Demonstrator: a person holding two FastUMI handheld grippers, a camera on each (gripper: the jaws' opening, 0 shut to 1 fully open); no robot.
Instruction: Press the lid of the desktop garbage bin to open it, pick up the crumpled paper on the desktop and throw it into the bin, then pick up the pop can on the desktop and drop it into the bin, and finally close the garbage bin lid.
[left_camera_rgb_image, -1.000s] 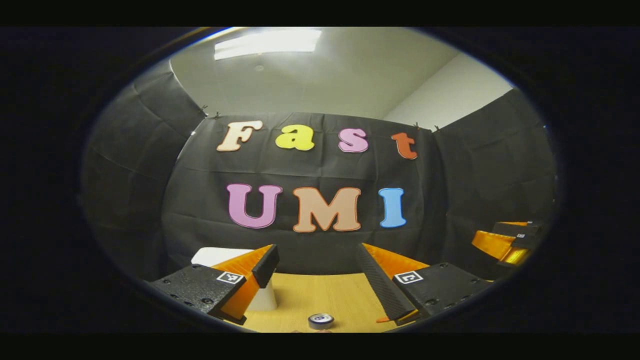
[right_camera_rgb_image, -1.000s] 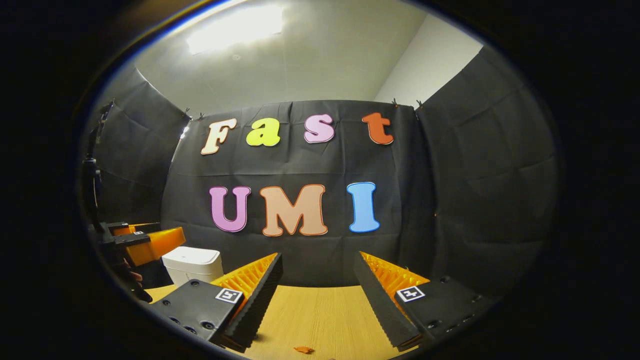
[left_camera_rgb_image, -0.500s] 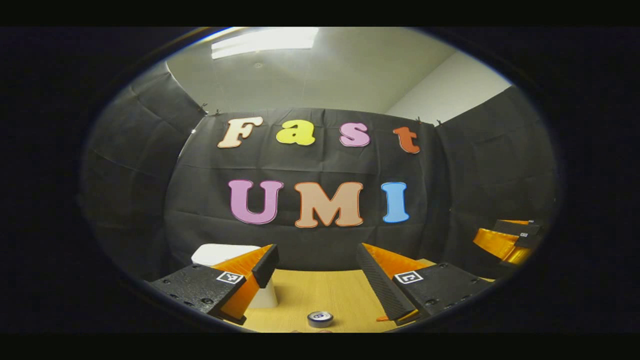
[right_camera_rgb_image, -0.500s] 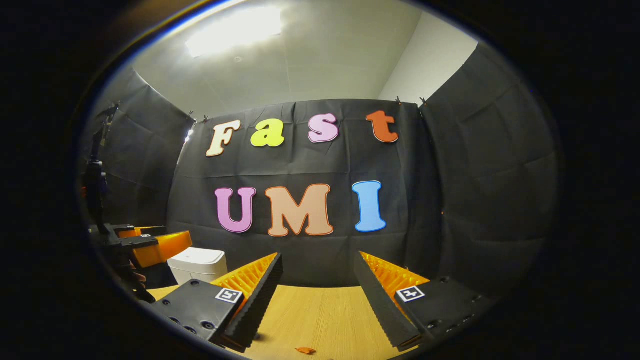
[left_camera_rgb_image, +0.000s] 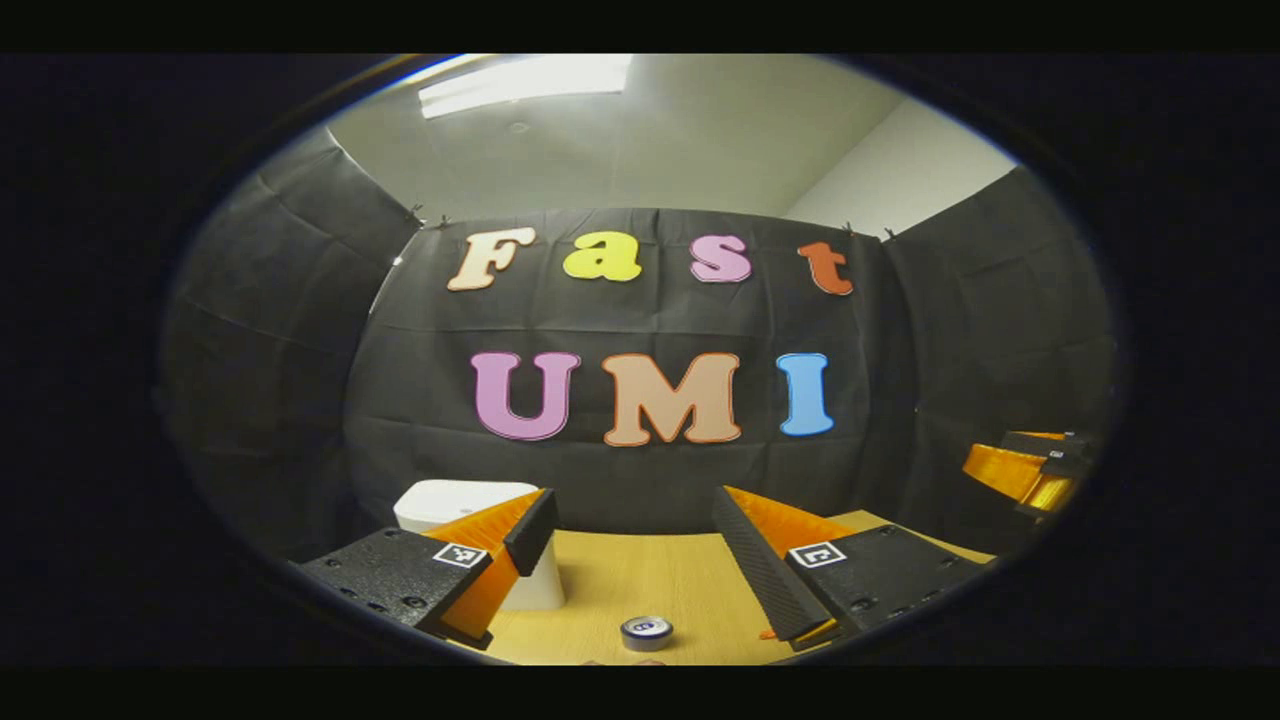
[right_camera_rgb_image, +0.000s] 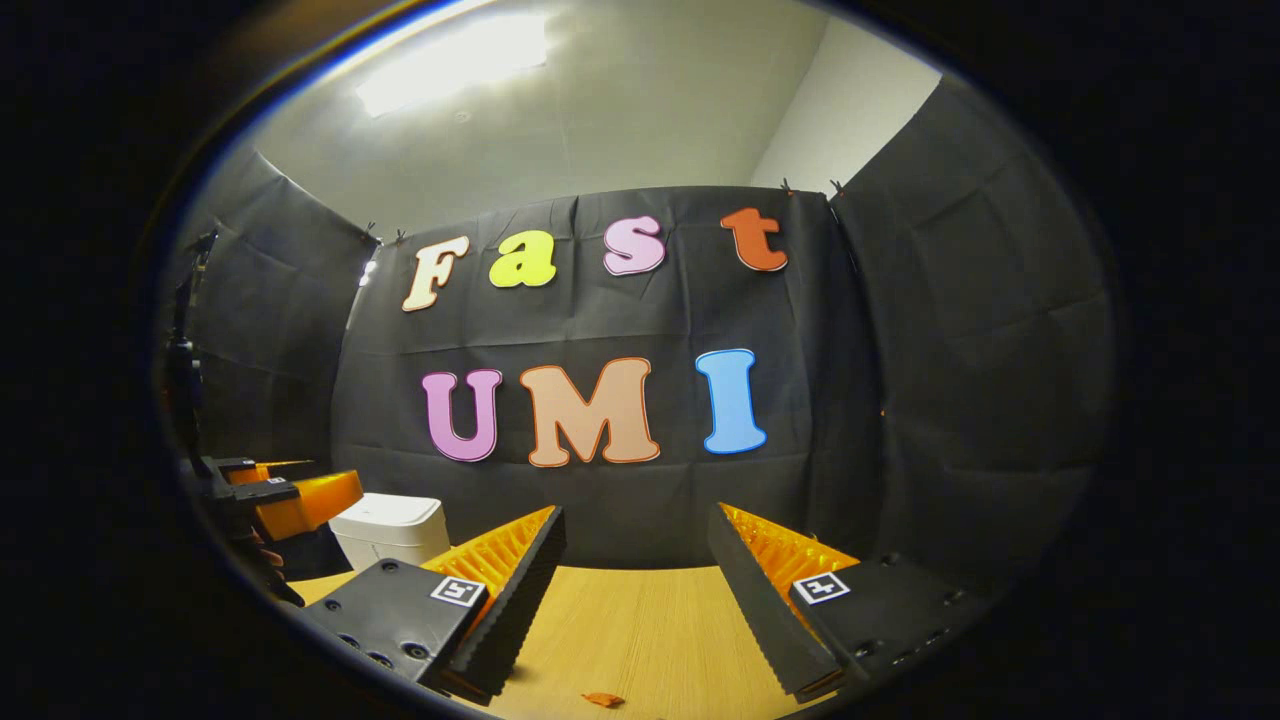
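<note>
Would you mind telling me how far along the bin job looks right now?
Nothing looks done yet: the bin has its lid down and the pop can stands on the desk. Both the left gripper and right gripper are open and empty. Pressing the lid, both drops and closing remain.

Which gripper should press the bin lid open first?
Probably the left. In the left gripper view, the white bin sits just beyond the left gripper, its lid still shut. In the right gripper view the bin lies far off to the side. Both jaws are open and empty.
</note>
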